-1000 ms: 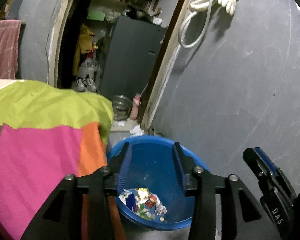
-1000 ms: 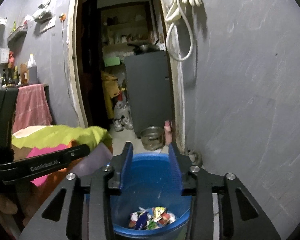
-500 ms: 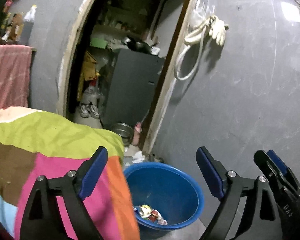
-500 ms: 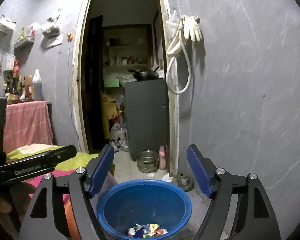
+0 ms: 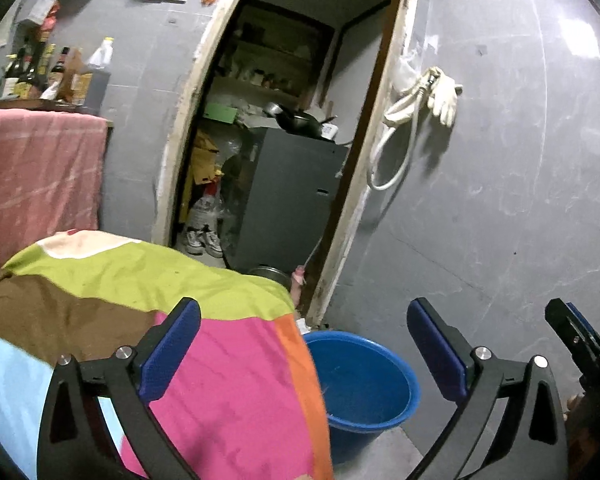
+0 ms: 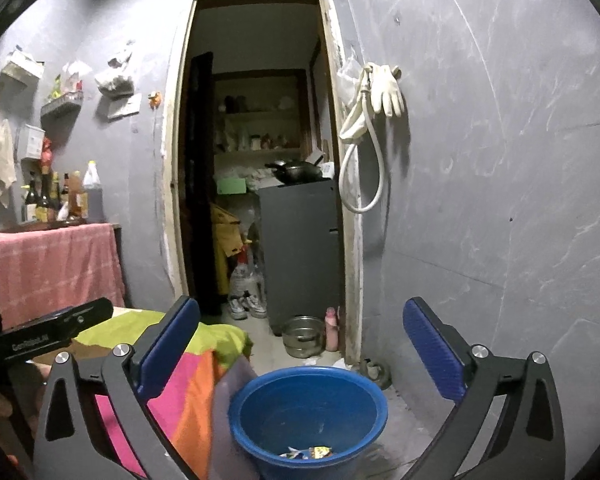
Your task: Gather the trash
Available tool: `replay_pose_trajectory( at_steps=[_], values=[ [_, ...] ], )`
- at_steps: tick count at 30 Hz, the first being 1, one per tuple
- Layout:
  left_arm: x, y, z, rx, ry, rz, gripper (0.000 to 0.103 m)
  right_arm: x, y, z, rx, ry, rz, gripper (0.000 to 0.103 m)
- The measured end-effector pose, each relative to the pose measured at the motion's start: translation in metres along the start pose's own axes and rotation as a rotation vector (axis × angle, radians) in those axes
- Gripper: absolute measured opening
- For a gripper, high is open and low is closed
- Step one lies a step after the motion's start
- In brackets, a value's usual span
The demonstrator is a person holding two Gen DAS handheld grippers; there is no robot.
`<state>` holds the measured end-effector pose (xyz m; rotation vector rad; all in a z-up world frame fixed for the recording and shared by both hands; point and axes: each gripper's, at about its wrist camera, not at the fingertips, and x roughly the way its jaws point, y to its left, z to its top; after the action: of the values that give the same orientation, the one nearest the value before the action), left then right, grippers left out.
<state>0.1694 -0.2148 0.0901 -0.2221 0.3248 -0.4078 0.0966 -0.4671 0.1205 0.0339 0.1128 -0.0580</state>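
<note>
A blue plastic bucket (image 5: 364,384) stands on the floor by the grey wall; it also shows in the right wrist view (image 6: 308,412). Crumpled colourful wrappers (image 6: 308,452) lie at its bottom. My left gripper (image 5: 304,352) is open wide and empty, raised above and short of the bucket. My right gripper (image 6: 300,352) is open wide and empty, above the bucket's near side. The right gripper's body (image 5: 580,348) shows at the left wrist view's right edge.
A bed or table under a multicoloured cloth (image 5: 180,320) sits left of the bucket. An open doorway (image 6: 260,160) leads to a storeroom with a grey cabinet (image 6: 300,248). A metal bowl (image 6: 302,336) and pink bottle (image 6: 331,328) stand at the threshold. Hose and glove (image 6: 380,92) hang on the wall.
Both grippers have opened wide from a narrower gap and pulled up and back from the bucket, which now sits lower and smaller in both views.
</note>
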Motion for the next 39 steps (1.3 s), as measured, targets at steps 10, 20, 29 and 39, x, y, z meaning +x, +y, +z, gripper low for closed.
replay_pose_trajectory(
  at_steps=[10, 20, 29, 39],
  values=[
    [-0.038, 0.008, -0.007, 0.0, -0.002, 0.03, 0.101, -0.026, 0.017, 0.0, 0.005, -0.009, 0.017, 0.103],
    [-0.052, 0.003, -0.023, 0.062, -0.007, 0.052, 0.101, -0.038, 0.019, -0.009, 0.006, 0.003, -0.001, 0.103],
    [-0.065, 0.003, -0.043, 0.1, -0.016, 0.079, 0.101, -0.057, 0.021, -0.026, -0.018, 0.005, -0.049, 0.103],
    [-0.089, 0.005, -0.078, 0.143, -0.077, 0.14, 0.101, -0.079, 0.036, -0.054, -0.07, -0.032, -0.106, 0.103]
  ],
)
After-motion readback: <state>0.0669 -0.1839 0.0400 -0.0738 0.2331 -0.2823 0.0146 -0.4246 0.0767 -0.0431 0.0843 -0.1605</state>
